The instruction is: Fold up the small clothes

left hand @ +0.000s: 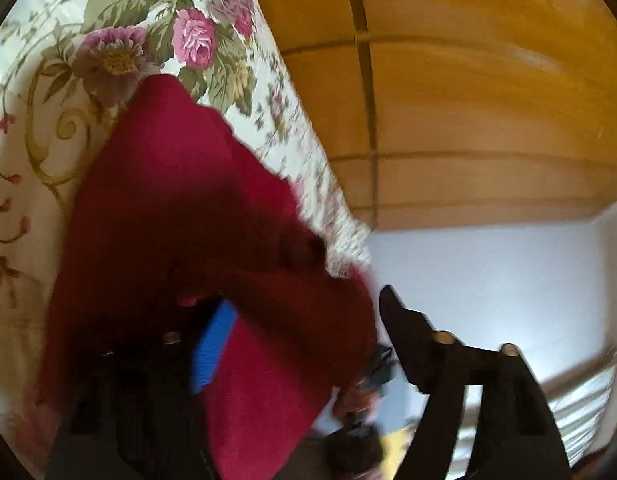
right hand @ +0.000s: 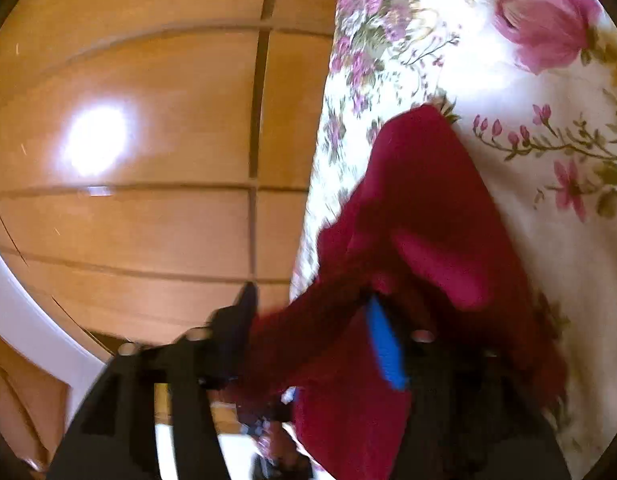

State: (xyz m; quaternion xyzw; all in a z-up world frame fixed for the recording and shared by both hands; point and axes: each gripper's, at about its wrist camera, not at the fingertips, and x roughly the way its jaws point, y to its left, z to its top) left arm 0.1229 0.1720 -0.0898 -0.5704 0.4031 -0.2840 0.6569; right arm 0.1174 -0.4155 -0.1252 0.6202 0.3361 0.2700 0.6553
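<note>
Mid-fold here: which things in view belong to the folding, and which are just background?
Job: red garment, left gripper, right gripper, both open.
Background: floral bedspread, wooden wardrobe doors, white wall.

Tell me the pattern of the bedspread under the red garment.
White bedspread with pink flowers and green leaves; clearest in the left wrist view.

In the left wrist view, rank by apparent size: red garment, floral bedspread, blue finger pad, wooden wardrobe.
1-2. Wooden wardrobe and red garment: similar apparent area; the garment lies nearer the lens, so no firm order.
3. Floral bedspread, partly covered by the garment.
4. Blue finger pad, clearly smallest.
</note>
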